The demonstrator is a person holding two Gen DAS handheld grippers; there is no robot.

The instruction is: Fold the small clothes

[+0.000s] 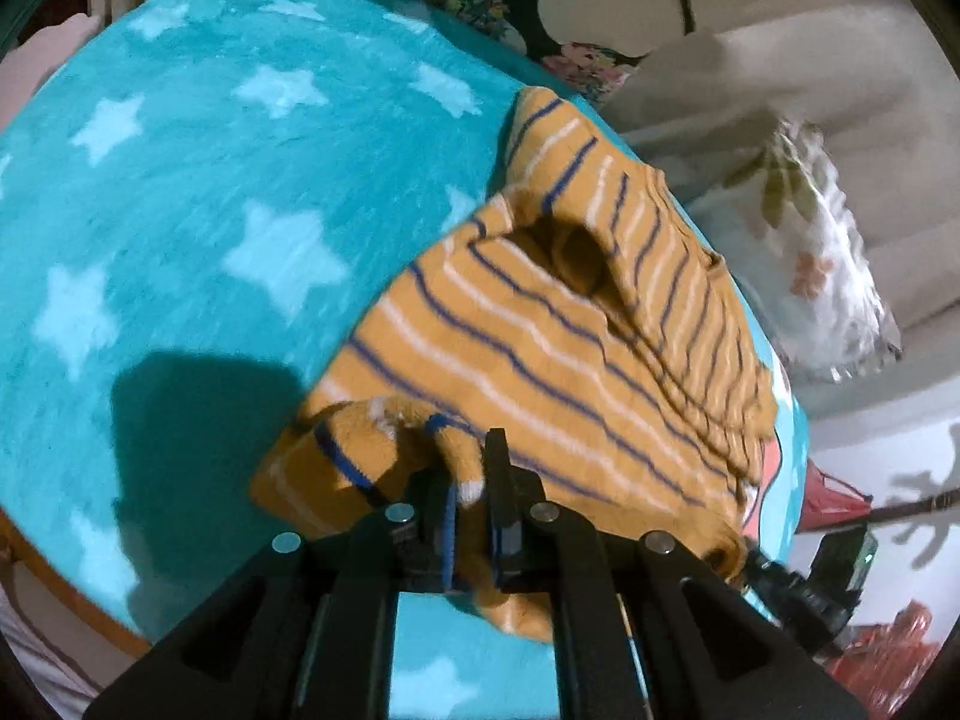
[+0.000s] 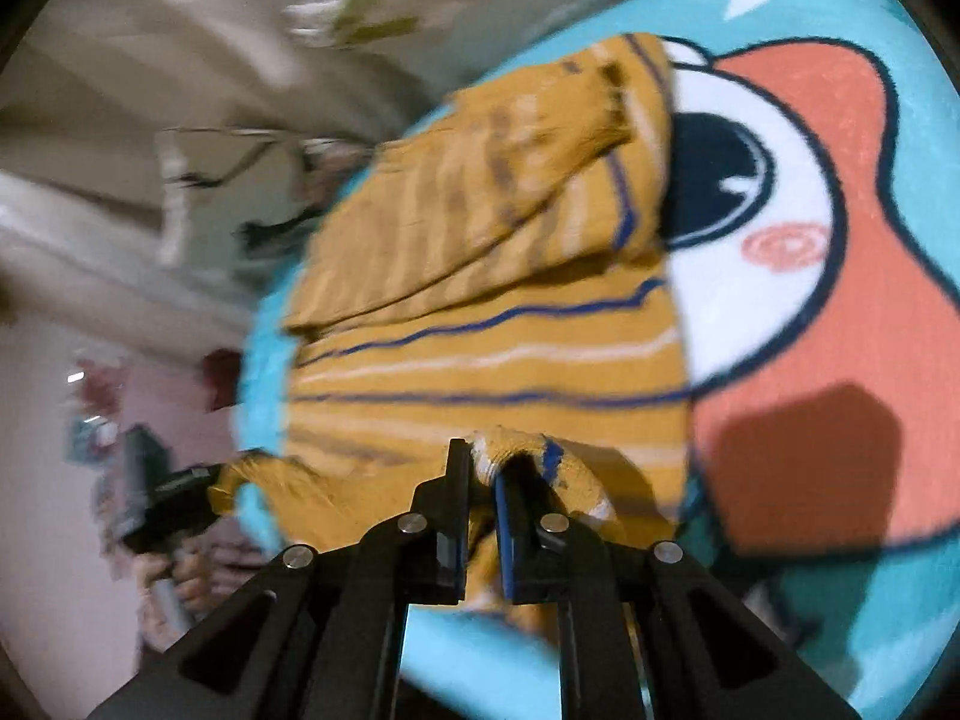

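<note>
A small mustard-yellow garment [image 1: 540, 330] with blue and white stripes lies partly folded on a turquoise blanket [image 1: 210, 210] with white stars. My left gripper [image 1: 465, 480] is shut on a bunched edge of the garment at its near corner. In the right wrist view the same garment [image 2: 480, 330] lies over the blanket's cartoon print [image 2: 810, 240]. My right gripper [image 2: 483, 468] is shut on another near edge of the garment. The other gripper shows at the far left of the right wrist view [image 2: 156, 492] and at the lower right of the left wrist view [image 1: 804, 594].
Cream floral bedding [image 1: 780, 150] lies beyond the blanket's far edge. A red object [image 1: 840, 498] sits low at the right. The blanket's edge drops off near the garment [image 2: 264, 390].
</note>
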